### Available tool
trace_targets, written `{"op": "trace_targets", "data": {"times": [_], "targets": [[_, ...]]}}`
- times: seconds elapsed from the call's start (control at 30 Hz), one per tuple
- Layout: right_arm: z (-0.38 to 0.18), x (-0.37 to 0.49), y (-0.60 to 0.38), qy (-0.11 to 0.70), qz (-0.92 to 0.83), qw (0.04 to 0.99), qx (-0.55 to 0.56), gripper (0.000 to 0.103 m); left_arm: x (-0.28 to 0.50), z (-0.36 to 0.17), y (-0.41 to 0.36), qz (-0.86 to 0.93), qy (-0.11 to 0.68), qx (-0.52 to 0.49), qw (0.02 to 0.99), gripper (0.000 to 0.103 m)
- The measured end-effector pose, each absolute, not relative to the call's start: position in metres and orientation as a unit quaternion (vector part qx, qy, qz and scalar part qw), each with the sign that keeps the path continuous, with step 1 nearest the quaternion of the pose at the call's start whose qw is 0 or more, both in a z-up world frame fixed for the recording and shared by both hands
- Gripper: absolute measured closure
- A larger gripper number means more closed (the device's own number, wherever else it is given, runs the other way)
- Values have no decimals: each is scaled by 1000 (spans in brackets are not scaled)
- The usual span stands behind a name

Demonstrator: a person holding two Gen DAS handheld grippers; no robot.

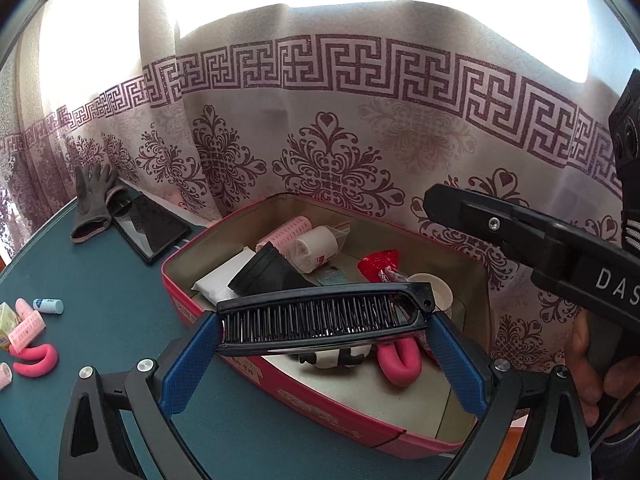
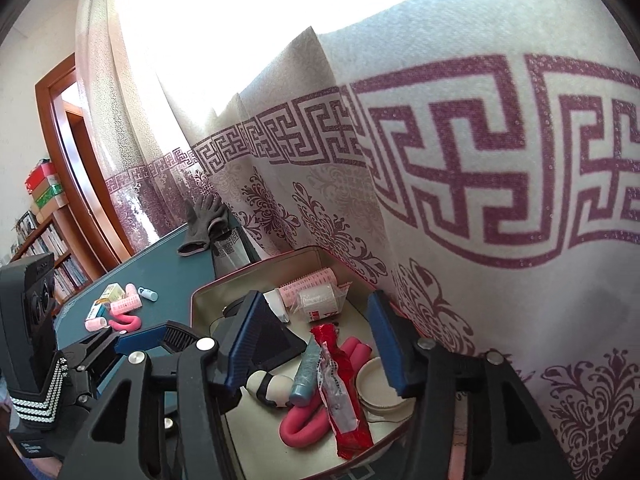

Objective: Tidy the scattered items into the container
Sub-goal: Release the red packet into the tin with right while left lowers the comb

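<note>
The left gripper (image 1: pixel 326 322) clamps a black plastic folding comb (image 1: pixel 320 316) endwise between ribbed blue pads, above the red rectangular tin (image 1: pixel 224 364) on the teal table (image 1: pixel 100 280). The right gripper (image 2: pixel 316 344) stands half open and empty over a red foil packet (image 2: pixel 340 384) inside.

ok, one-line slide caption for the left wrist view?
Left gripper holds a black comb above the open pink tin, already part-filled.

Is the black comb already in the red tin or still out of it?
Still out. The black comb is clamped between the left hand-held gripper pads, held over the red tin near rim.
</note>
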State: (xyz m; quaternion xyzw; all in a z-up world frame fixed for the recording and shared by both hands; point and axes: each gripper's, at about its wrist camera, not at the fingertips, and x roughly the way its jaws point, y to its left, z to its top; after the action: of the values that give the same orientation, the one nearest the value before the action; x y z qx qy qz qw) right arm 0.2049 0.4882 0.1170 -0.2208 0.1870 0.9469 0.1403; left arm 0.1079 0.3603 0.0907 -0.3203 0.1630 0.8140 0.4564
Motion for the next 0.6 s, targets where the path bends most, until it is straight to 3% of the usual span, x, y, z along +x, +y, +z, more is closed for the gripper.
{"op": "trace_targets", "data": {"times": [0.27, 0.6], "targets": [[113, 201, 485, 190, 946, 120, -232, 41, 128, 94, 363, 810, 195, -275, 479, 1], [114, 202, 487, 191, 946, 125, -229, 41, 126, 84, 364, 785, 175, -317, 502, 1]]}}
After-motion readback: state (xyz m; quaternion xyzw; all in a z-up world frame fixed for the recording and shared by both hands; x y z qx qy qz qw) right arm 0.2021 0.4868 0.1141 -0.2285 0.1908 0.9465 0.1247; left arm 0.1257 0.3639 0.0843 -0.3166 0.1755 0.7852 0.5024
